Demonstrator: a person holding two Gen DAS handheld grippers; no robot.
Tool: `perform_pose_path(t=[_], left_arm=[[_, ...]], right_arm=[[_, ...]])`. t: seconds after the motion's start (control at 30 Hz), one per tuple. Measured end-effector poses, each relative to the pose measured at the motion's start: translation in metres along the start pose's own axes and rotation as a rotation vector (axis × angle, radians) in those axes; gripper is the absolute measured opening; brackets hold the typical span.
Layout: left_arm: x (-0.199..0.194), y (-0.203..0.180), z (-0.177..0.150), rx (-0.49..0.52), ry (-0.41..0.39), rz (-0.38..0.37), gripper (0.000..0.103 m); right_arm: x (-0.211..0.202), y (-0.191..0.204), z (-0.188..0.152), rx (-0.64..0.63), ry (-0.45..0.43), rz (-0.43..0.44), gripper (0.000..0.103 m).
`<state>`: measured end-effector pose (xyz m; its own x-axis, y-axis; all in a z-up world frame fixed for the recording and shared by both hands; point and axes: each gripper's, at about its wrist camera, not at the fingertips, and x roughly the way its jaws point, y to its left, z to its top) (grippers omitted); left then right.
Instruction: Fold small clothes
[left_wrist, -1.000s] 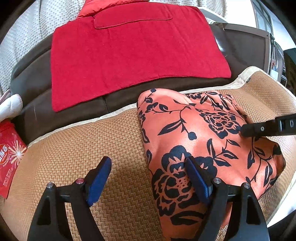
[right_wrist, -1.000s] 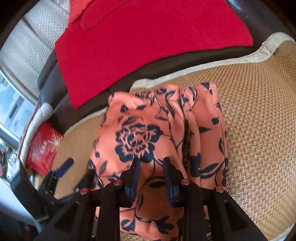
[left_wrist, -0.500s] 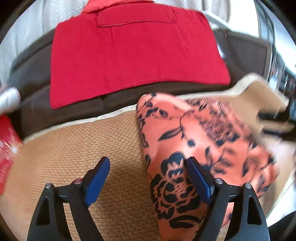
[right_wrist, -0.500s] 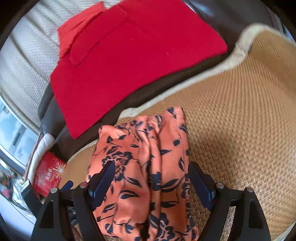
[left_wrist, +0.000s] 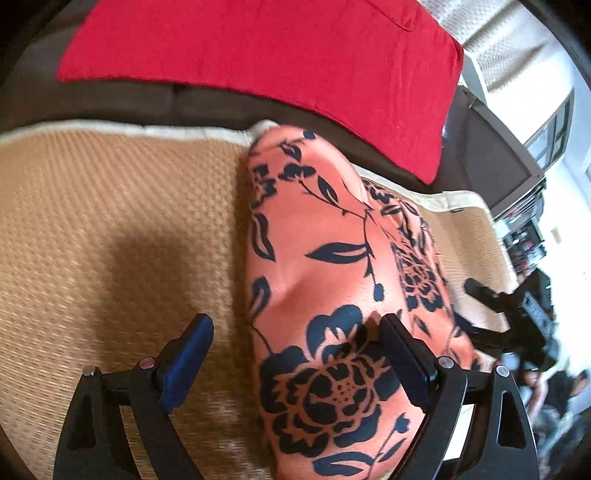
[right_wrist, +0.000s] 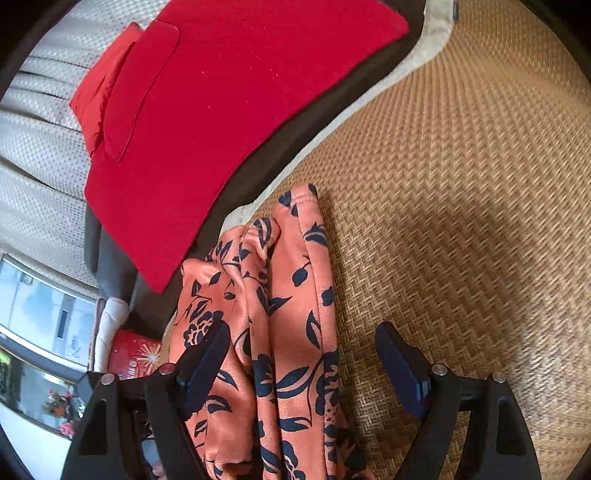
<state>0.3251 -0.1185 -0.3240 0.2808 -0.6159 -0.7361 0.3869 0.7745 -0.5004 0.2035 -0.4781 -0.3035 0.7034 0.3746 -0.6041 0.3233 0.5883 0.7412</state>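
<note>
A folded orange garment with a dark blue flower print (left_wrist: 332, 280) lies on a woven tan mat (left_wrist: 110, 221). It also shows in the right wrist view (right_wrist: 288, 332) as a bunched, layered strip. My left gripper (left_wrist: 295, 365) is open and empty, its jaws wide apart over the garment's left edge. My right gripper (right_wrist: 306, 365) is open and empty, its jaws spread over the garment's right side. The right gripper also shows as a dark shape in the left wrist view (left_wrist: 495, 314), off the garment's right side.
A red cloth (left_wrist: 280, 55) lies on a dark brown cushion (left_wrist: 207, 107) behind the mat; it shows in the right wrist view too (right_wrist: 229, 110). A red packet (right_wrist: 133, 354) lies at the left. The mat (right_wrist: 461, 221) stretches to the right of the garment.
My right gripper has opened, let go of the garment and drawn back to its right side. My left gripper stayed open and swung its view to the right.
</note>
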Motion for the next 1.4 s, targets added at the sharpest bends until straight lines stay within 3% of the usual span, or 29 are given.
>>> perform_pose_path(t=[0.1,0.3,0.5,0.6,0.67,0.9,1.27,1.33,1.4], left_arm=[[0.006,0.0,-0.001,-0.017,0.025,-0.058,0.091],[0.016,-0.015,0.0,0.022,0.025,-0.069,0.091],[0.024,-0.031,-0.002,0.059,0.006,-0.028,0.077],[0.025,-0.04,-0.003,0.087,-0.02,-0.011,0.068],[0.023,-0.045,-0.004,0.099,-0.038,-0.009,0.064],[0.011,-0.06,-0.012,0.17,-0.098,0.019,0.051],[-0.029,-0.052,-0.024,0.175,-0.203,0.101,0.049],[-0.024,-0.046,-0.026,0.16,-0.171,0.145,0.052],[-0.007,-0.041,-0.027,0.155,-0.123,0.251,0.065]], right_arm=[[0.008,0.003,0.0,-0.006,0.031,0.052,0.084],[0.028,0.018,-0.002,-0.028,0.068,0.09,0.084],[0.052,0.052,-0.015,-0.145,0.054,0.002,0.079],[0.063,0.066,-0.022,-0.234,0.043,-0.077,0.069],[0.065,0.071,-0.026,-0.269,0.031,-0.099,0.056],[0.063,0.103,-0.039,-0.384,-0.05,-0.136,0.048],[0.076,0.157,-0.062,-0.475,-0.094,-0.031,0.047],[0.089,0.161,-0.066,-0.474,-0.065,-0.042,0.047],[0.102,0.153,-0.063,-0.442,-0.007,-0.09,0.05]])
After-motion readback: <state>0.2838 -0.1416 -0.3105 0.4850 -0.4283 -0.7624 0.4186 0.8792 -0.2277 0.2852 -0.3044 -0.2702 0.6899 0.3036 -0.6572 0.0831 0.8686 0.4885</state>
